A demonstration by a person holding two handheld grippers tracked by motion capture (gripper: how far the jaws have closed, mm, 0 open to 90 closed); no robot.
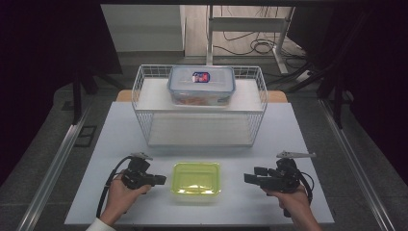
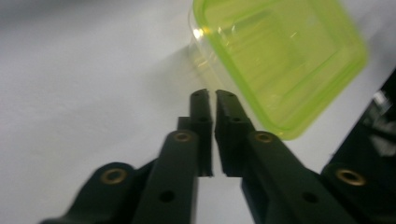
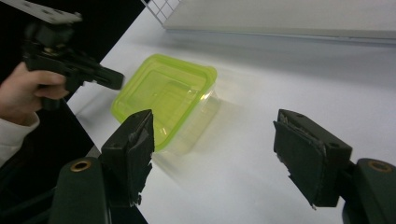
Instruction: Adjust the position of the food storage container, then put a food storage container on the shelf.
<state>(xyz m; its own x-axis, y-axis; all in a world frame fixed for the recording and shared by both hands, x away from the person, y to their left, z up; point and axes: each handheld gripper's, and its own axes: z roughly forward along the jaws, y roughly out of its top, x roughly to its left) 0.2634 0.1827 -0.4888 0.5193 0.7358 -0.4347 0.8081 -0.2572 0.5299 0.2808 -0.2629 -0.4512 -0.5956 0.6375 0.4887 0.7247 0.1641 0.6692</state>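
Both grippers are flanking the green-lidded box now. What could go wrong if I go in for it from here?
1. The left gripper has its jaws nearly shut beside the green-lidded box; going in like that would likely shove it rather than grasp it.
2. The box looks light and clear-walled, so a one-sided push from the open right gripper may slide it across the smooth table.

Right gripper (image 3: 212, 154) fingers wide apart, green container (image 3: 163, 100) ahead on table (image 3: 289, 84)

Light: overhead light is brightening the desk (image 1: 120, 144) while the surroundings are lying dark.
Glare: highlights are glinting on the green container (image 2: 280, 60).
Blur: both claw views are smearing softly.
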